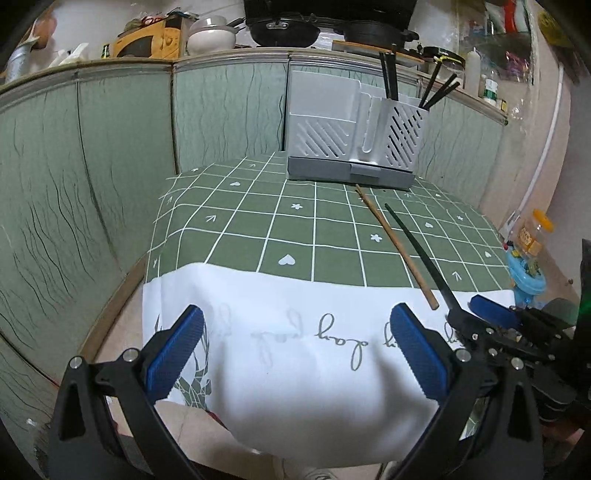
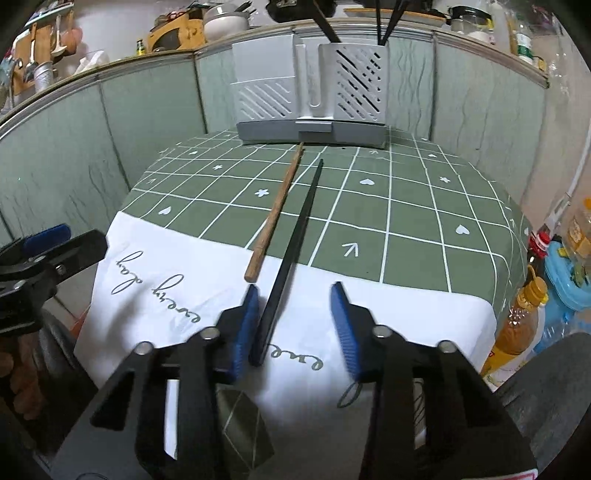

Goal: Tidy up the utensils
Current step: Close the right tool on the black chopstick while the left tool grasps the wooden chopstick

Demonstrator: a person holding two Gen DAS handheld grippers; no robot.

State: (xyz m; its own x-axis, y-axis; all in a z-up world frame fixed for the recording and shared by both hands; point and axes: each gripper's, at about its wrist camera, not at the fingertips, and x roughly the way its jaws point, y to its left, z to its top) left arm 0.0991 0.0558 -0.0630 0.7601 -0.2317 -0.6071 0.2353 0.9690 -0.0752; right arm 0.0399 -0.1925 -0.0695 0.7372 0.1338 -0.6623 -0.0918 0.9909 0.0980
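Observation:
A black chopstick [image 2: 291, 258] lies on the green checked tablecloth [image 2: 406, 206], its near end between the open jaws of my right gripper [image 2: 293, 325], close to the left pad. A brown wooden chopstick [image 2: 277, 210] lies just left of it. Both also show in the left wrist view: black chopstick [image 1: 417, 247], wooden chopstick [image 1: 395, 243]. A grey utensil holder [image 2: 314, 96] stands at the table's far side with several black chopsticks [image 1: 391, 77] upright in its right compartment. My left gripper [image 1: 295, 347] is open and empty over the cloth's white front edge.
Green panels [image 1: 110, 147] wall the table's left and back. A shelf above holds pans [image 1: 284, 29] and a white pot [image 1: 210, 37]. Bottles [image 2: 517, 332] and a blue container [image 2: 569, 277] stand off the table's right side.

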